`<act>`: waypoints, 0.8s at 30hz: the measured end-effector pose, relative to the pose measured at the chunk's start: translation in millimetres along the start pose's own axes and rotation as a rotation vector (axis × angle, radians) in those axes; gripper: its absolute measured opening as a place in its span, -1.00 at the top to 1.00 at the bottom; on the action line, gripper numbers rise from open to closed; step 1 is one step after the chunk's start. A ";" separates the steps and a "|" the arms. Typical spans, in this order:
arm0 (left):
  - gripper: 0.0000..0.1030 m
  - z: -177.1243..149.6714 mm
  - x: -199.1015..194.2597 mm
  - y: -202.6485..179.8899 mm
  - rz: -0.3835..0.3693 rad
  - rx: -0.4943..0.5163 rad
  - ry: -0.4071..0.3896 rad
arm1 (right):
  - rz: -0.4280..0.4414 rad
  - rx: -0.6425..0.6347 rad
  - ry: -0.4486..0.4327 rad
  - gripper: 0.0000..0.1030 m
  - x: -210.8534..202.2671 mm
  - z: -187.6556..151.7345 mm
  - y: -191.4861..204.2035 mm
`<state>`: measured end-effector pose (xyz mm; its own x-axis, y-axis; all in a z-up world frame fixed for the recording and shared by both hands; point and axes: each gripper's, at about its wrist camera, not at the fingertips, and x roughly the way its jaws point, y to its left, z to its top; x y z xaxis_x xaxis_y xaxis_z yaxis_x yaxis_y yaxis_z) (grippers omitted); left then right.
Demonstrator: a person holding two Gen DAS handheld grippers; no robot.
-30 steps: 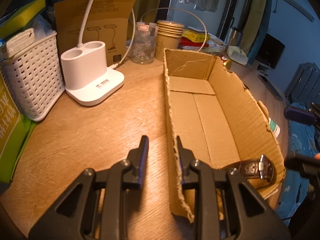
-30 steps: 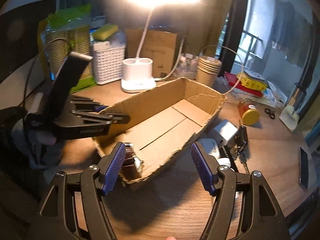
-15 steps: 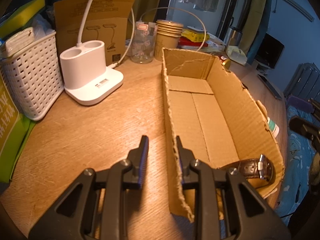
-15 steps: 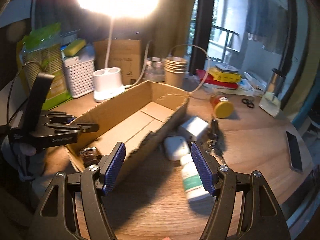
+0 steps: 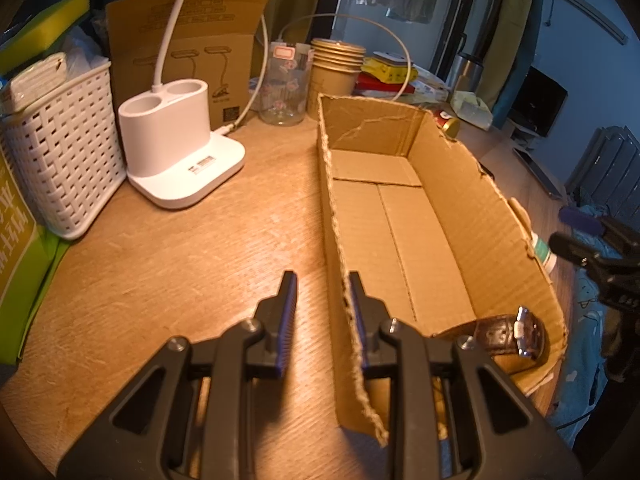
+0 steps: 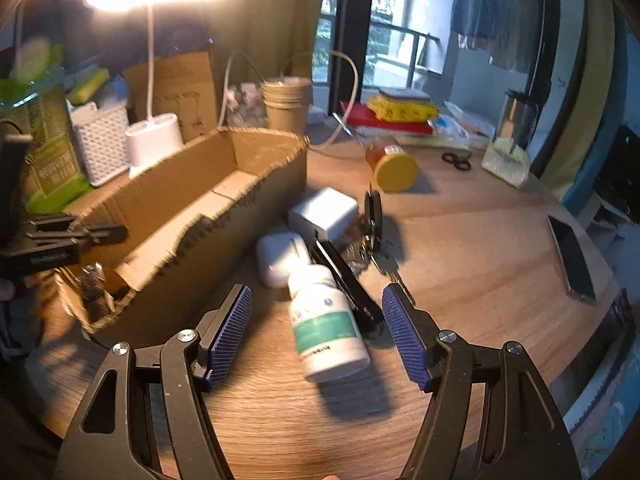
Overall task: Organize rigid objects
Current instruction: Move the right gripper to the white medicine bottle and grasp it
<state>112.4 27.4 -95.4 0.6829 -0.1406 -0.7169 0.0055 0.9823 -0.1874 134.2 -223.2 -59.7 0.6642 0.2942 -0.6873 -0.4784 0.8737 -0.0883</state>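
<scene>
The right gripper (image 6: 316, 334) stands wide open above a white bottle (image 6: 326, 322) lying on the table (image 6: 472, 256), its pads clear of it. The left gripper (image 5: 322, 304) is drawn narrow astride the torn near wall of the cardboard box (image 5: 472, 200); whether both pads press the card is hard to tell. A brown watch (image 5: 508, 334) lies in the box's near corner (partly hidden by that gripper), and farther off a white case (image 6: 276, 256), a charger (image 6: 324, 212) and keys (image 6: 372, 216) blur together beside the box.

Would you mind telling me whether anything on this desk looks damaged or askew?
The cardboard box has ragged, torn rims and a tear in its far wall. Beside it, the white pill bottle lies tipped on its side rather than standing.
</scene>
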 end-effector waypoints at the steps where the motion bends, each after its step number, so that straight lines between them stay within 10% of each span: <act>1: 0.50 0.1 0.1 0.1 0.000 0.000 0.000 | 0.000 0.002 0.011 -0.39 4.3 -2.3 -1.1; 24: 0.50 -0.6 1.2 0.2 -0.005 -0.002 0.002 | -0.013 -0.004 0.101 -0.34 42.0 -20.3 1.5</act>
<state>112.8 27.4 -96.7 0.6818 -0.1457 -0.7169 0.0078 0.9813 -0.1921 149.7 -217.4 -103.3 0.6091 0.2424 -0.7551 -0.4727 0.8755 -0.1003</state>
